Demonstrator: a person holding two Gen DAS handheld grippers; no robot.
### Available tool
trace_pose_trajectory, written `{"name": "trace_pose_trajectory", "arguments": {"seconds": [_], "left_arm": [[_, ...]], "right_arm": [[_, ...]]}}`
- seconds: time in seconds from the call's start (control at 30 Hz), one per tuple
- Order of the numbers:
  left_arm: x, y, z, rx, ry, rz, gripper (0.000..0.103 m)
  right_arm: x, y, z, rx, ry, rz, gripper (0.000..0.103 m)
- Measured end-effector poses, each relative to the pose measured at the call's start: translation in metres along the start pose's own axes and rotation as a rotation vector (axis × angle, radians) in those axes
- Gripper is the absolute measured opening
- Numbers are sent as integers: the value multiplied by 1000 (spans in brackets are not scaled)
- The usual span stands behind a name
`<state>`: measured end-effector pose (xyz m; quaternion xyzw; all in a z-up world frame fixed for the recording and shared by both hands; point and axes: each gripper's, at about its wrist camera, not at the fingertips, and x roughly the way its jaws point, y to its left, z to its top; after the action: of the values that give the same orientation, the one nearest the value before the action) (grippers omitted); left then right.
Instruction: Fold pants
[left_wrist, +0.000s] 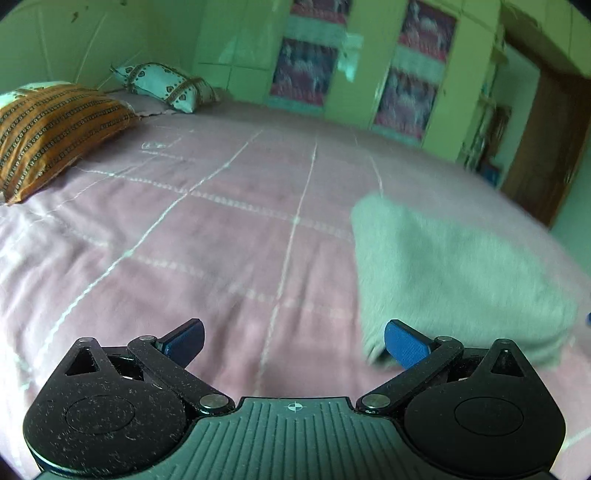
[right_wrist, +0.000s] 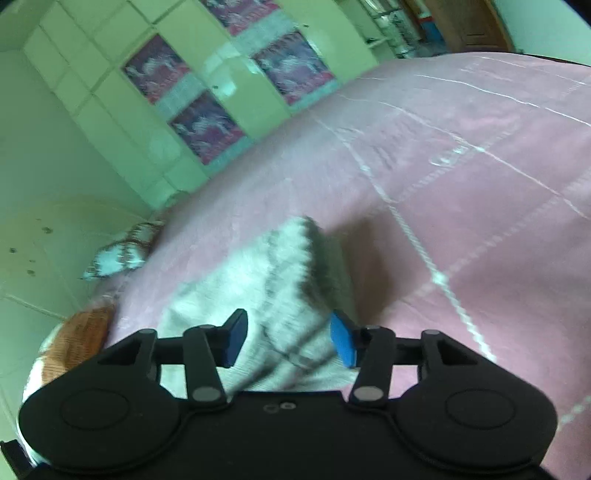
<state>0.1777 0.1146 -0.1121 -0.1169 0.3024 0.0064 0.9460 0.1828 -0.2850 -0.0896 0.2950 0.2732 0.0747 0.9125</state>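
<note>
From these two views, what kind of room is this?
Most likely a bedroom in a home. A wide bed with a pink bedsheet fills both views, pillows lie at its head, and a green wardrobe stands along the wall. The folded pants lie on the bed.

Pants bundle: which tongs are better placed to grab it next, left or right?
Right, probably. The right tongs are open with the grey pants lying directly between their pads. The left tongs are open mostly over bare pink bedspread, with the pants off to their right, only near one pad.
</note>
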Motion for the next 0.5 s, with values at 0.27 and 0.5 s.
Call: {"name": "trace_pose_trajectory", "arguments": {"seconds": [0.27, 0.5], "left_arm": [[51, -4, -2, 6, 174, -41, 103], [22, 30, -1, -134, 59, -32, 103]], "right_arm": [[58, 15, -16, -182, 154, -87, 20], [25, 27, 3, -210, 48, 8, 35]]}}
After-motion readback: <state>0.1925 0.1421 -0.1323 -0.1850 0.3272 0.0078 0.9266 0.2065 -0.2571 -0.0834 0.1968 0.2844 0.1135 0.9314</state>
